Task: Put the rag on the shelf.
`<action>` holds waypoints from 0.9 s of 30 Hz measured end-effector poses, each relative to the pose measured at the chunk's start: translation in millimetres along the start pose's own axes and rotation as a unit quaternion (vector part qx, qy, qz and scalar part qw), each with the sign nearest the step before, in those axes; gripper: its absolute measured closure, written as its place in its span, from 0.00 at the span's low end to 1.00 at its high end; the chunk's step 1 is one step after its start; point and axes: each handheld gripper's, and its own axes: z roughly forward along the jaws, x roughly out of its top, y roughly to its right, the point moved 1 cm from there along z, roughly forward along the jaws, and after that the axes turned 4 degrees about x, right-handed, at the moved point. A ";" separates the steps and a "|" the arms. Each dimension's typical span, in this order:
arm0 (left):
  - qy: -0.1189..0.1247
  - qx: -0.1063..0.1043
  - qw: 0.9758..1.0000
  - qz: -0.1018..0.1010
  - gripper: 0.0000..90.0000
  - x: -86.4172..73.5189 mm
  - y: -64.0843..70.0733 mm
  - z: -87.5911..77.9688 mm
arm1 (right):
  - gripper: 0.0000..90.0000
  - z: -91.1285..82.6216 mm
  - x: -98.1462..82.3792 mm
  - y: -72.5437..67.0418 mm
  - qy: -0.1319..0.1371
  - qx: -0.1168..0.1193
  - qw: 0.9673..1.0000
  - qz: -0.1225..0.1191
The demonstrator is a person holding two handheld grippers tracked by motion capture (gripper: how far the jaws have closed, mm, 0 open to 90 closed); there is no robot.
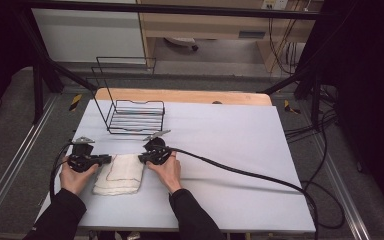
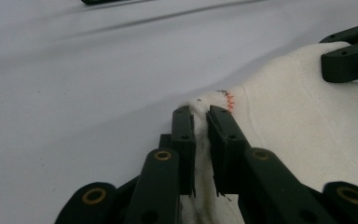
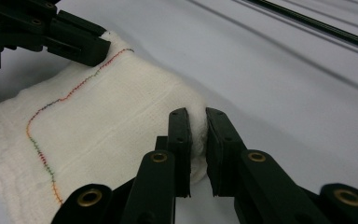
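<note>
White woven cotton, edged with a line of multicoloured stitching, made up the folded cloth (image 1: 119, 174) that lay flat near the front-left corner of the tabletop (image 1: 230, 150). It was gripped at its two far corners, an arrangement that would let both hands lift or unfold it evenly, without the layers slipping apart.

The left gripper (image 1: 106, 159) met the far-left corner. In the left gripper view its jaws were drawn close together, with a ridge of cloth (image 2: 279, 121) pinched between them beside a short run of orange stitches. The right gripper (image 1: 141, 159) met the far-right corner. In the right gripper view its jaws were likewise pressed onto a rounded fold of the cloth (image 3: 98, 126), which bulged up between the pads. Each gripper lay low and nearly level with the tabletop, the two pointing inward toward each other, so that the cloth spanned the gap between them.

The near part of the cloth rested free on the tabletop, between the person's two hands. A black wire rack (image 1: 135, 116) stood well apart, toward the far-left corner. A thick black cable (image 1: 240, 173) trailed from the right gripper toward the right edge.
</note>
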 end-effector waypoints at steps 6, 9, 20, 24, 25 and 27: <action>0.044 -0.011 0.999 -0.012 0.90 -0.2 -0.8 -19.7 | 0.91 -11.6 3.8 -9.4 0.022 0.011 1.000 -0.017; 0.059 -0.015 0.998 -0.012 0.90 -0.5 -0.1 -28.8 | 0.91 -18.8 5.8 -15.0 0.035 0.016 0.999 -0.031; 0.115 -0.014 0.993 0.004 0.91 3.4 11.5 -58.5 | 0.91 -44.5 11.3 -32.8 0.073 0.019 0.995 -0.069; 0.132 -0.015 0.991 0.010 0.91 5.4 14.7 -65.9 | 0.91 -53.1 13.3 -37.9 0.087 0.017 0.993 -0.078; 0.135 -0.017 0.991 0.009 0.91 5.9 15.5 -67.5 | 0.91 -54.9 13.7 -38.9 0.089 0.017 0.993 -0.080; 0.139 -0.016 0.990 0.011 0.91 6.3 15.8 -69.1 | 0.91 -56.6 14.2 -39.5 0.092 0.017 0.992 -0.083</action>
